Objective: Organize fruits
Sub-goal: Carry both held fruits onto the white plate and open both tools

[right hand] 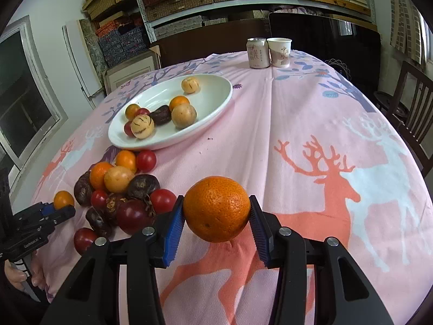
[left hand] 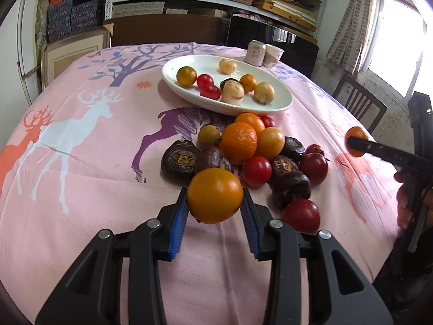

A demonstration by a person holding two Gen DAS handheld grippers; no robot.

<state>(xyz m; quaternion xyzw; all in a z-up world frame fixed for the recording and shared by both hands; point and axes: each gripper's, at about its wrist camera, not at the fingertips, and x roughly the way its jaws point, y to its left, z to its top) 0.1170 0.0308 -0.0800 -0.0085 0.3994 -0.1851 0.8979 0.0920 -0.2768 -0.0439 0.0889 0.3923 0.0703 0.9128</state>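
On white plate [left hand: 281, 105], mixed fruits (nine), both jaws gripping oranges.

The chair [right hand: 414, 103] is cut by the right edge; print on the can [right hand: 257, 54] is too small to read.

Matt pink woven tablecloth [right hand: 297, 124] with printed deer lay soft and faintly creased. The oval dish [left hand: 281, 105] looked like glossy white ceramic. The orange [right hand: 216, 208] showed a pitted, dimpled peel; the small yellow-orange fruit [left hand: 215, 199] was smooth and satiny. Red cherry tomatoes [left hand: 257, 170] shone slick, the dark fruits [left hand: 291, 188] looked wrinkled and dull. Gripper bodies were matt black plastic, with ribbed blue pads [right hand: 173, 233] and bright metal screws [left hand: 153, 223]. A metal can [right hand: 257, 52], a paper cup [right hand: 280, 51].
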